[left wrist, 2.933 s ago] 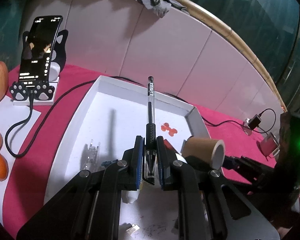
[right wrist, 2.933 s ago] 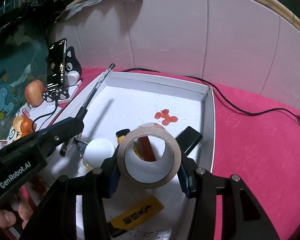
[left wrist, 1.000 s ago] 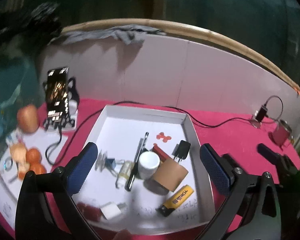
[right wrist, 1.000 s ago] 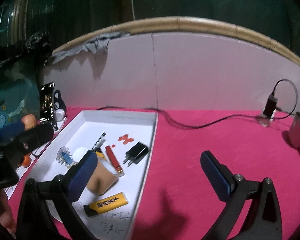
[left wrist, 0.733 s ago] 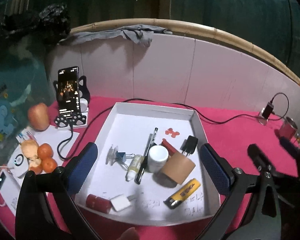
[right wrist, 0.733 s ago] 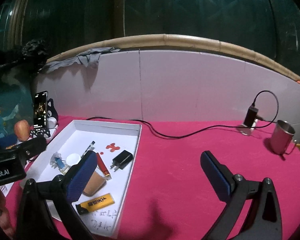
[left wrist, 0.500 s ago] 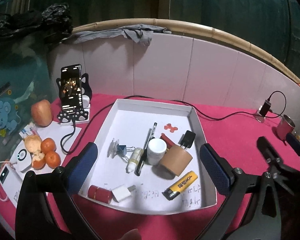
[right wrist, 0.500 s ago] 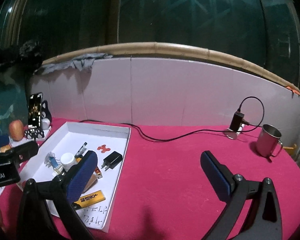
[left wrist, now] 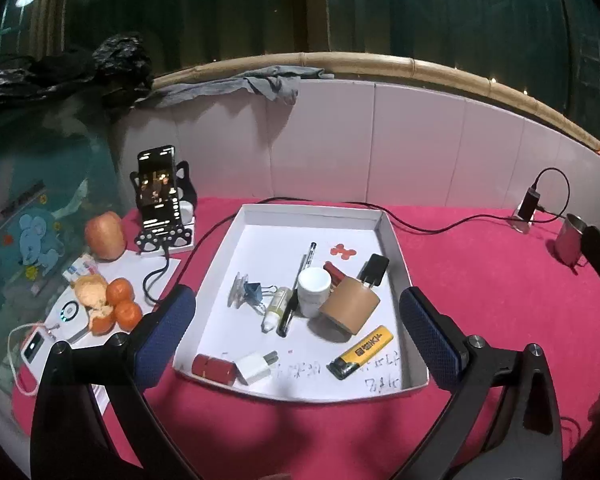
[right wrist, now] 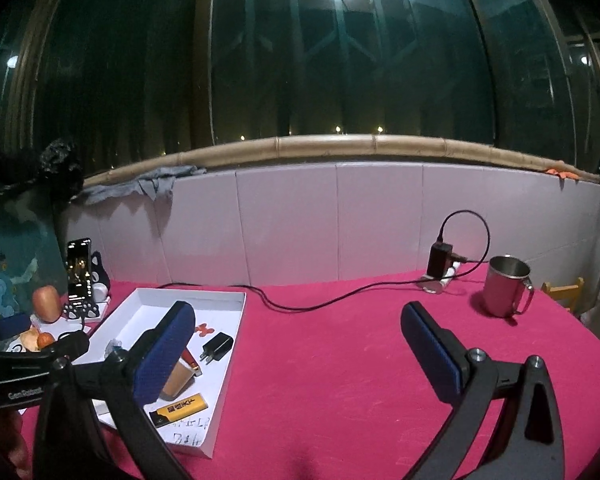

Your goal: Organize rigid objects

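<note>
Both grippers (left gripper point(left wrist: 296, 320), right gripper point(right wrist: 296, 344)) gape wide, holding nothing, above pink tablecloth point(right wrist: 340, 360).

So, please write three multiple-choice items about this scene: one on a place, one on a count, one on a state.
1. Where does the yellow lighter lie?
A. in the white tray, near its front right corner
B. on the red cloth beside the metal mug
C. on the paper next to the apple

2. How many whole tangerines sit by the peeled one on the left?
A. none
B. two
C. five

3. In what state are the two grippers?
A. both shut on a pen
B. left open, right shut on the tape roll
C. both open and holding nothing

Key: 1 A, the lighter rests on the tray floor beside the handwriting. 2 B, two round orange fruits touch the peeled one. 3 C, the left gripper and the right gripper each show blue fingers set wide apart with nothing between them.
</note>
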Demonstrator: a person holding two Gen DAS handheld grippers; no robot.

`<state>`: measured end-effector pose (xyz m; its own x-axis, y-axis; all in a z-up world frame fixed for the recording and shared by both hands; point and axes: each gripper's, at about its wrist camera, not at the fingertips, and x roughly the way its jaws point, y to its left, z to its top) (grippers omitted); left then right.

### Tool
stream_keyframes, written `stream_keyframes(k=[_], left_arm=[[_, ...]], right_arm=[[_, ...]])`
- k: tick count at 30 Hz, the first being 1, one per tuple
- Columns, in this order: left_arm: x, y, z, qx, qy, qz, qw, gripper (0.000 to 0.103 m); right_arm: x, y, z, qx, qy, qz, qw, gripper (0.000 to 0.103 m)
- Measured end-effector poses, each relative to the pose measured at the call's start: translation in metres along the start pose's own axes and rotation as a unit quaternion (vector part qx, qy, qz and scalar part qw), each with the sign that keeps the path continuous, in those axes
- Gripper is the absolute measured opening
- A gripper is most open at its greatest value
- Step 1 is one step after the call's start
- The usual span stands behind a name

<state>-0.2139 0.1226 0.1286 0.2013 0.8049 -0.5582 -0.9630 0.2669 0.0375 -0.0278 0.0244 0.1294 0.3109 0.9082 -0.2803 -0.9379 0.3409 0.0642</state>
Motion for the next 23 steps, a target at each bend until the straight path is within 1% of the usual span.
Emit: stream_keyframes(k=[6, 11, 13, 16, 23], left_arm=[[-0.022, 0.005, -0.006, -0.023, 0.0, -0.004, 0.9997, 0.103], [-0.034, 0.007, -0.011, -0.029, 0.002, -0.006, 0.9995, 0.103], [-0.036, 0.006, -0.013, -0.025, 0.001, -0.001, 0.9997, 0.103], [-0.039, 0.005, -0.015, -0.022, 0.001, -0.002, 0.9997, 0.103], [-0.042, 0.001, -0.017, -0.011, -0.004, 0.001, 0.9999, 0.103]], right_arm=[[-0.029, -0.012, -0.002, 0.012, -0.012, 0.022, 1.0, 0.103], [-0.05, -0.025, -0.003, 0.025, -0.024, 0.023, 0.999, 0.103], [-0.055, -0.028, -0.004, 0.028, -0.028, 0.02, 0.999, 0.103], [-0.059, -0.031, -0.005, 0.03, -0.032, 0.014, 0.999, 0.103], [-0.058, -0.039, -0.009, 0.044, -0.023, 0.008, 0.999, 0.103]])
